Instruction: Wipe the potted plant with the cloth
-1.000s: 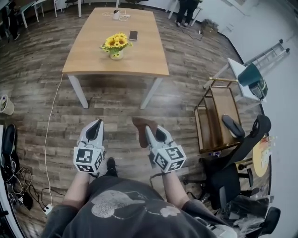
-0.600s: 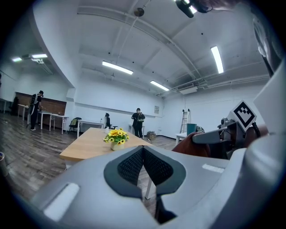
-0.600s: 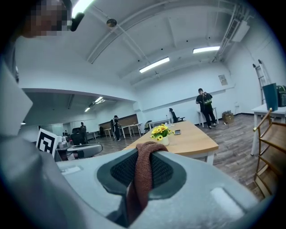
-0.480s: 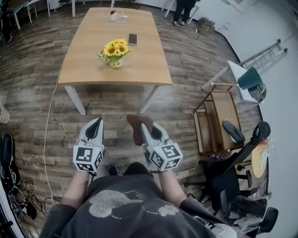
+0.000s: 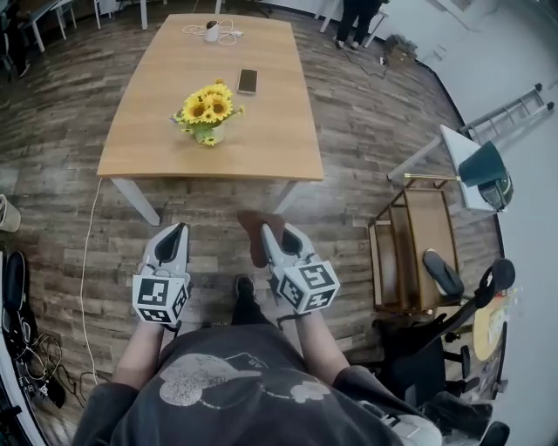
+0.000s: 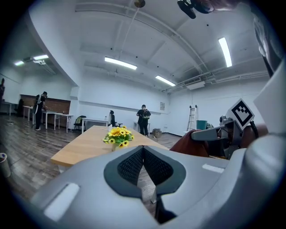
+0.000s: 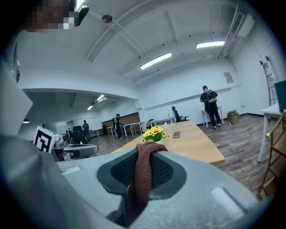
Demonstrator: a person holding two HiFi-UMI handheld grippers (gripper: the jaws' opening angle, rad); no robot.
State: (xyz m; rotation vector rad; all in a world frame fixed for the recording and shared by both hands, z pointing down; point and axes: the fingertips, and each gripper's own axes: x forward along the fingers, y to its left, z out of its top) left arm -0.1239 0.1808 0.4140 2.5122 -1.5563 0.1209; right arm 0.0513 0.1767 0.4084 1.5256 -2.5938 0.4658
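A potted plant (image 5: 206, 113) with yellow sunflowers in a small green pot stands on a wooden table (image 5: 157, 139), towards its near left. It also shows ahead in the left gripper view as the plant (image 6: 118, 136) and in the right gripper view as the plant (image 7: 153, 133). My right gripper (image 5: 264, 230) is shut on a brown cloth (image 5: 255, 233), which hangs folded over its jaws; the cloth (image 7: 142, 173) fills the gap between them. My left gripper (image 5: 174, 231) is shut with nothing in it. Both grippers hover over the floor, short of the table's near edge.
A phone (image 5: 248, 81) and a white object with a cable (image 5: 212, 30) lie farther back on the table. A wooden cart (image 5: 410, 253), office chairs (image 5: 445, 331) and a ladder (image 5: 514, 109) stand at the right. A white cable (image 5: 87, 261) runs along the floor at the left. A person (image 5: 357, 22) stands beyond the table.
I have walked towards the table: it and the plant now sit nearer and lower in the head view. Both grippers keep their grip and their spacing.
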